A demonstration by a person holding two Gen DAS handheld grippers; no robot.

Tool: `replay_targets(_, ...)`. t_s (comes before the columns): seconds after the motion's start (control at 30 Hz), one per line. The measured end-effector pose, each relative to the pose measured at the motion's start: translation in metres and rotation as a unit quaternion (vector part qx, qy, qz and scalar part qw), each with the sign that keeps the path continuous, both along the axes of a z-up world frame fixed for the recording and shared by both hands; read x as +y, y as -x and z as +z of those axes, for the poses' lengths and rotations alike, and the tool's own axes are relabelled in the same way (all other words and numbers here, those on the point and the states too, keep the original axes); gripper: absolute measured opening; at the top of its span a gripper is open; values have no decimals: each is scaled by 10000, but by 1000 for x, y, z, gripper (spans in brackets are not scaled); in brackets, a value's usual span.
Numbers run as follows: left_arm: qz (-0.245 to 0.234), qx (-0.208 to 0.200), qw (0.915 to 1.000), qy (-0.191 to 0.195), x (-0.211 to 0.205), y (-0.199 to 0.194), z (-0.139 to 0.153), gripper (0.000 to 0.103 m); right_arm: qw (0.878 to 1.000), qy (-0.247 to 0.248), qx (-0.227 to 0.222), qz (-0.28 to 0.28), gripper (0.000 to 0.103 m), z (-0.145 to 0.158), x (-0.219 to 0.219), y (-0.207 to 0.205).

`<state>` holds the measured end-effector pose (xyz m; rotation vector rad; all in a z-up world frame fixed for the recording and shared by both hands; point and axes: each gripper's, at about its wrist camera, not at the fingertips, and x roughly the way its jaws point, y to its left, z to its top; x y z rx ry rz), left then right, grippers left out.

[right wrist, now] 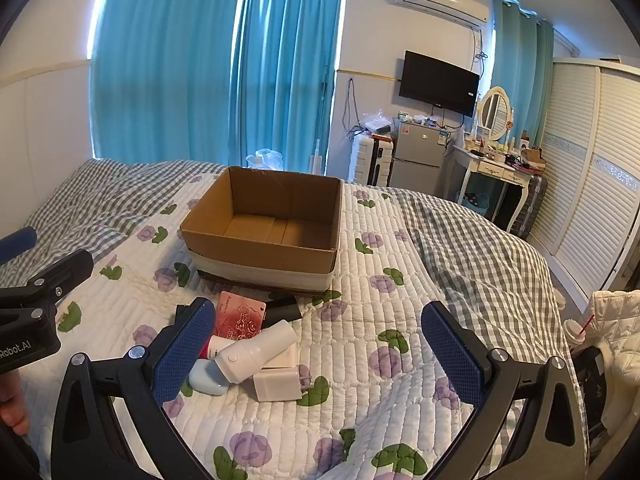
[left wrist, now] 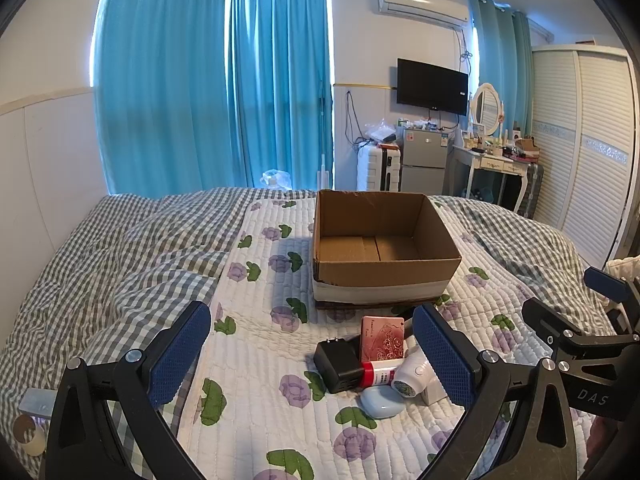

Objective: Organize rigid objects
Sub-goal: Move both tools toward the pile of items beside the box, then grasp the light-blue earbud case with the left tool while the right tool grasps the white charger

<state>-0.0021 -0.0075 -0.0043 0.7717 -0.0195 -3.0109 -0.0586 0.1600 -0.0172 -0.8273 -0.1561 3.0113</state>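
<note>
Left gripper [left wrist: 312, 360]: jaws wide apart, nothing between the blue pads [left wrist: 182, 354], held low and pointed forward. Right gripper [right wrist: 320, 354]: jaws likewise wide apart, pads [right wrist: 454, 354] bare, same forward aim. The two sit side by side, each showing at the edge of the other's view. A bare fingertip [right wrist: 12, 412] shows at the right view's left edge.
</note>
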Motion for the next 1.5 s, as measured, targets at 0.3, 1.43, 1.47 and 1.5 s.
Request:
replay_targets(0.3, 3, -8, 10000, -30, 3, -1, 3, 103, 10000, -51, -4, 5, 103, 2, 0, -2)
replay_targets(1.43, -1002, -2789, 9547, 250, 72, 91, -172, 57, 9716, 473, -2315, -119, 103, -129, 40, 88)
replay_targets(1.47, -987, -2788, 9551, 183, 68, 89, -169, 57, 9716, 441, -2323, -123, 103, -129, 39, 88)
replay_targets(1.5, -927, -2757, 9566, 149, 63, 87, -164, 57, 9717, 405, -2326, -120, 103, -130, 38, 88)
